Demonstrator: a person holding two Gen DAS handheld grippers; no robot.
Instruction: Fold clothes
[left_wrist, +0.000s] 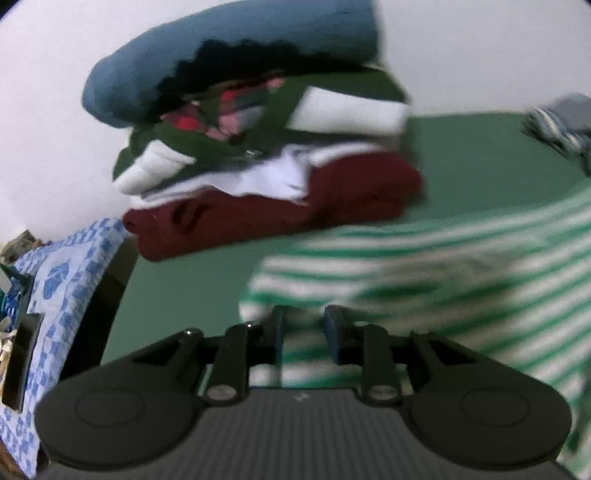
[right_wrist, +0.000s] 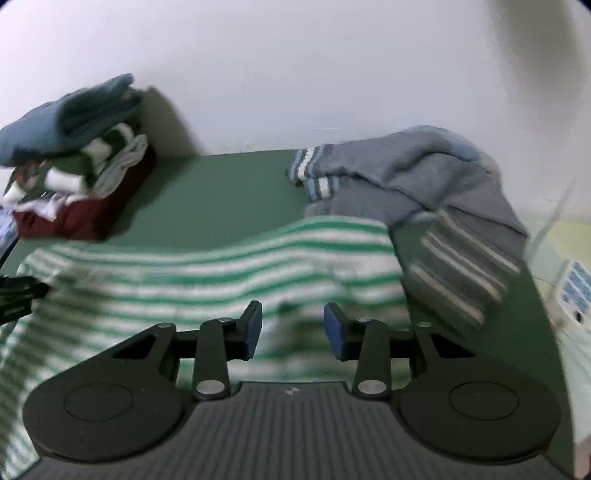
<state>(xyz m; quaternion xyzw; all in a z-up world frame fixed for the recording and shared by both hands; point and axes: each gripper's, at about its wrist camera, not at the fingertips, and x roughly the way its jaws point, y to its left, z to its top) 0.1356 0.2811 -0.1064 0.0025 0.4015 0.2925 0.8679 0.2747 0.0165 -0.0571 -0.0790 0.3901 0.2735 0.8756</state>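
So, far left there's a blue-and-white patterned quilt past the edge of the green table. Next comes a stack of folded clothes, dark red at the bottom, teal blue on top, sitting against the white wall. The green-and-white striped knit shirt is spread across the table's middle. The left claw is over its left edge, jaws partly apart with striped cloth showing between them; too blurry to tell if it's pinched. The right claw hangs partly open above the shirt. At the right, a rumpled grey garment with striped cuffs overlaps the shirt's end.
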